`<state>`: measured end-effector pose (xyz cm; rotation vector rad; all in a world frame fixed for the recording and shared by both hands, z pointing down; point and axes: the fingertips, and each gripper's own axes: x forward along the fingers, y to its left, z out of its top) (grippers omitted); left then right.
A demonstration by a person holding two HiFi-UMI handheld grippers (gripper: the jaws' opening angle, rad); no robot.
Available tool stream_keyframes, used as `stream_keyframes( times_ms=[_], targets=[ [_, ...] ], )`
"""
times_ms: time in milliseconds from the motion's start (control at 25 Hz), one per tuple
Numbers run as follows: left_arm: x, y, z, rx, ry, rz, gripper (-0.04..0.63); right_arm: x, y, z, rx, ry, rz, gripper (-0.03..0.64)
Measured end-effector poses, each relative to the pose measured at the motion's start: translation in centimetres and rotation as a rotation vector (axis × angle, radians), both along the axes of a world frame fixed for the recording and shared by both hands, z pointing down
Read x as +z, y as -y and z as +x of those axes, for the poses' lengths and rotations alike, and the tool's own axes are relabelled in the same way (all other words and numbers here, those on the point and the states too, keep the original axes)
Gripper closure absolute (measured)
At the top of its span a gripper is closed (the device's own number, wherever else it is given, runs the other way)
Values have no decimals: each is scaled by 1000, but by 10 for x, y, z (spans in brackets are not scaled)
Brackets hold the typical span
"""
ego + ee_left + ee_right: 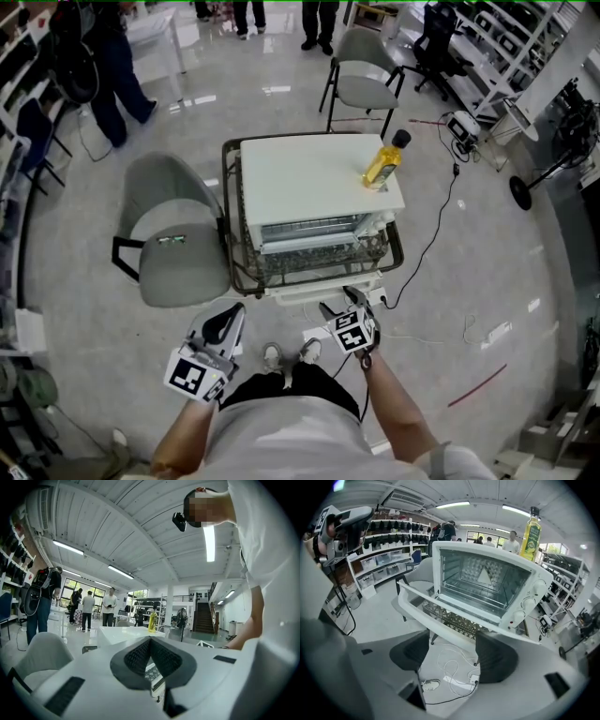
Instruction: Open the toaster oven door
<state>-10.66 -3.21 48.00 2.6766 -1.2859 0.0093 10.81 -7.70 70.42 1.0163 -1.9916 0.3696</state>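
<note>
While the pale, glossy floor [525,281] takes up most of the head view, 2 grey chairs stand on it: 1 chair [173,234] just left of the wire cart [230,234], the other chair [361,80] beyond it. At least 3 people [117,75] stand further off.

On the cart sits 1 white toaster oven [309,178], close in front of the person. Its door [319,253] is already down, lying about level and reaching toward the person. In the right gripper view the open cavity shows, with the door [454,620] spread flat below it and a white handle bar [422,602] along its near edge. I count 3 knobs [528,603] down the oven's right panel. On the oven's top, near the right rear corner, 1 yellow bottle [386,161] with a dark cap stands upright.

The person holds 2 grippers. The right gripper [342,302] is just short of the door's near edge. Its fingers [497,656] stand wide apart with nothing between them, and the handle bar lies just past their tips; I cannot tell if they touch it. The left gripper [230,319] hangs lower left, well apart from the oven, beside the near chair. Its fingers [164,656] are closed together at the tips and hold nothing.

Under the right gripper, 1 white power strip [459,681] with a looped cable lies on the floor.
</note>
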Motion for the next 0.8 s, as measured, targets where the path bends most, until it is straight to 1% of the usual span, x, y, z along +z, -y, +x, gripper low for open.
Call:
stream_keyframes(
  times_ms=[240,360,680,800],
  targets=[
    [2,-1,2,5,-7,-8,580,18,-10,1,59,23,-57,305],
    [6,-2,3,13,1,-9,580,29,-13,2,70,24,-74,305],
    [16,-6,8,27,5,-54,580,43,-16,5,102,25,-70,306],
    [19,-7,9,30,10,-48,580,44,-16,6,138,42,-70,307]
  ],
)
